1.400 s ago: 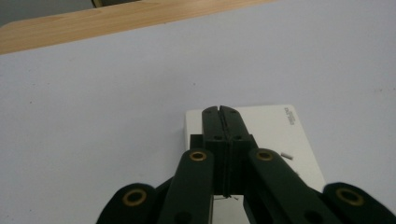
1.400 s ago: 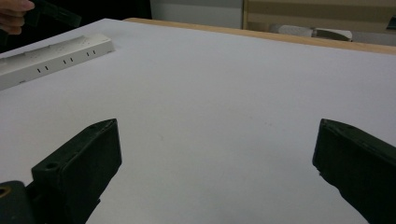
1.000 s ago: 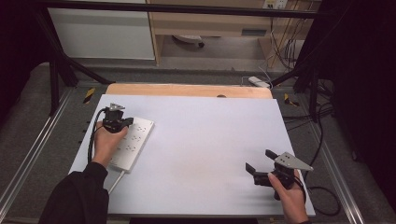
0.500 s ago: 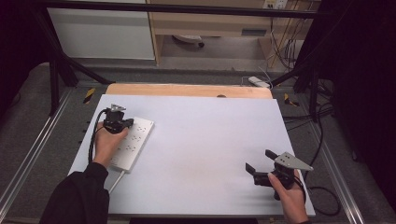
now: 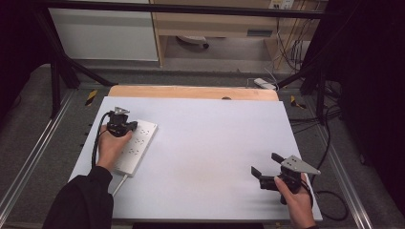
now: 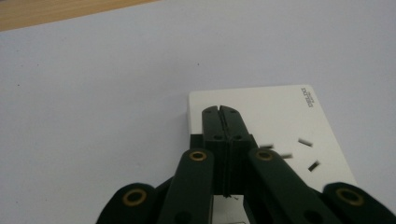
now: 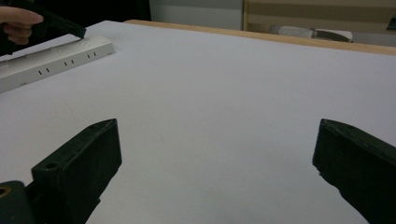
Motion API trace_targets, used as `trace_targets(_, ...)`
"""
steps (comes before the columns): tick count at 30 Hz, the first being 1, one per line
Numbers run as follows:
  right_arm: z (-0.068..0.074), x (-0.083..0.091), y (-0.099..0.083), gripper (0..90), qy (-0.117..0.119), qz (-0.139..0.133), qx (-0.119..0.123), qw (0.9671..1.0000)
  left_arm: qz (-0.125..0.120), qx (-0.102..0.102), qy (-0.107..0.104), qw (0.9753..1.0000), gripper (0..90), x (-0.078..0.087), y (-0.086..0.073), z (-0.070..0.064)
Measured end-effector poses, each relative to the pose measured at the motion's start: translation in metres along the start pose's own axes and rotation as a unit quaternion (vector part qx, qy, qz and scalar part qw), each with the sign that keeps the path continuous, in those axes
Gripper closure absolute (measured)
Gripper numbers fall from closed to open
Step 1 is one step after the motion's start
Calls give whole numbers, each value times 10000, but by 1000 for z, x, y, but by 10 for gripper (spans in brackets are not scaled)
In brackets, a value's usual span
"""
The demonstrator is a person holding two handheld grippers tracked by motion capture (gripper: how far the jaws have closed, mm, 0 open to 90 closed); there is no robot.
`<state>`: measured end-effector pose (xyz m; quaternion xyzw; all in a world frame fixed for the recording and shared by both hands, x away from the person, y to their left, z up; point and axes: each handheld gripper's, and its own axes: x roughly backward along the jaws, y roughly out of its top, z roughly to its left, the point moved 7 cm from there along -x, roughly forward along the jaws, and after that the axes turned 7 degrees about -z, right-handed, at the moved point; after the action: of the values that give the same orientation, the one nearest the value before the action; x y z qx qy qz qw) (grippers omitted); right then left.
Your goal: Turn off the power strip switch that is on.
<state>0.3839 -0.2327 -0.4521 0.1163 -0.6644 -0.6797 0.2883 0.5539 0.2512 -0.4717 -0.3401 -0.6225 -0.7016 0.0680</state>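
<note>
- Power strip (image 5: 135, 146), white and long, lies flat at the left of the white worktop (image 5: 205, 143) in the high view, its length running from lower left to upper right of that frame.
- Rows of small dark socket slots mark its top face, and a white cord leaves its near end towards the lower left.
- Left tool (image 5: 122, 125) sits over the far part of the strip in the high view, held in the person's left hand (image 5: 111, 149), with a black cable looping beside it.
- Left gripper view gives the close detail: the two black jaws are pressed together with nothing between them, their tips over the strip's end (image 6: 261, 121) near one corner; three slots and a small printed label at the upper right corner show there.
- Right tool (image 5: 268, 168) is at the lower right of the high view, well apart from the strip, in the right hand (image 5: 295, 202).
- Right gripper view shows its jaws spread wide over bare worktop, with the strip (image 7: 51, 60) and the left tool (image 7: 58, 22) far off at the upper left.
</note>
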Motion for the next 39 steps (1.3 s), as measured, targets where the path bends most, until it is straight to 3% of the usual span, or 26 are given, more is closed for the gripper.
trace_targets(39,0,1,1,17,16,-16,-22,10000,-70,-49,82,9999,900,-1,-1,-1)
